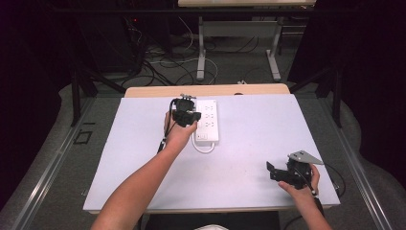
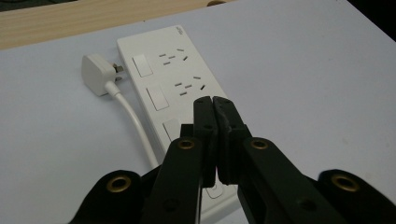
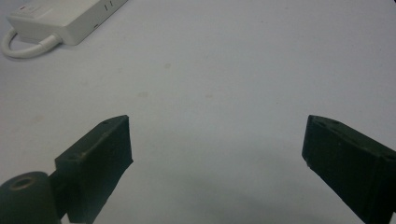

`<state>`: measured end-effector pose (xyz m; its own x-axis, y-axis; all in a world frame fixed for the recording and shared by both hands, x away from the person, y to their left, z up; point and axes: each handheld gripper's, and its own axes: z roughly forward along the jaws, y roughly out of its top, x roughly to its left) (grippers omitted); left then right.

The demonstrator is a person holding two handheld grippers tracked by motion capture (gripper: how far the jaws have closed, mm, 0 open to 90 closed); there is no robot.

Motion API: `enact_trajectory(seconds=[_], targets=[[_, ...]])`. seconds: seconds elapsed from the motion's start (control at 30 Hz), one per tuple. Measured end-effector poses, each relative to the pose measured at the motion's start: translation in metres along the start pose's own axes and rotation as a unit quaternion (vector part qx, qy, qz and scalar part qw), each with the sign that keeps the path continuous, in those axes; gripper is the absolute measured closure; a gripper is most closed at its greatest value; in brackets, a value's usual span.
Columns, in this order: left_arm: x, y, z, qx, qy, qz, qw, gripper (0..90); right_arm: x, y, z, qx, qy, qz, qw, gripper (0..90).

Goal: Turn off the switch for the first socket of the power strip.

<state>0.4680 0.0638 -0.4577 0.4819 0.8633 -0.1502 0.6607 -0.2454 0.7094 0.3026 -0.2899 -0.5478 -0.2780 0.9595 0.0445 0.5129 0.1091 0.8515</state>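
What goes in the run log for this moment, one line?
left hand-held gripper: shut, empty, over power strip | right hand-held gripper: open, empty, above bare mat | plug: unplugged, beside strip

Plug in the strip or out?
Out. The plug lies on the table beside the power strip, prongs bare.

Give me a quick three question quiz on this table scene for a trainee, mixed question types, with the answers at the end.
1. True or false: the left tongs are shut.
2. The plug lies: A) in a socket, B) beside the power strip, C) in the right tongs.
3. Fill in: the right tongs hang ____ with nothing between them.

Key: 1 true. 2 B, on the table, pins toward the strip. 3 open.
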Motion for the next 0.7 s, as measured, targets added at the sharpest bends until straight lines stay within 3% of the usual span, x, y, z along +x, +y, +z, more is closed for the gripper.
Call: enact_trajectory(seconds=[0.2, 0.37, 0.53, 0.7], targets=[[0.006, 0.009, 0.003, -0.015, -0.019, 0.003, 0.9997, 90.0, 0.0, 0.0, 0.0, 0.003, 0.003, 0.001, 1.0, 7.4], [0.007, 0.012, 0.008, -0.032, -0.018, 0.016, 0.9992, 90.0, -0.001, 0.0, 0.0, 0.003, -0.003, -0.003, 1.0, 7.4], [0.007, 0.015, 0.014, -0.031, -0.019, 0.029, 0.9989, 90.0, -0.001, 0.0, 0.001, 0.003, 0.001, 0.001, 1.0, 7.5], [0.01, 0.017, 0.021, -0.022, -0.016, 0.029, 0.9992, 90.0, -0.001, 0.0, 0.002, 0.004, -0.001, -0.001, 1.0, 7.5]])
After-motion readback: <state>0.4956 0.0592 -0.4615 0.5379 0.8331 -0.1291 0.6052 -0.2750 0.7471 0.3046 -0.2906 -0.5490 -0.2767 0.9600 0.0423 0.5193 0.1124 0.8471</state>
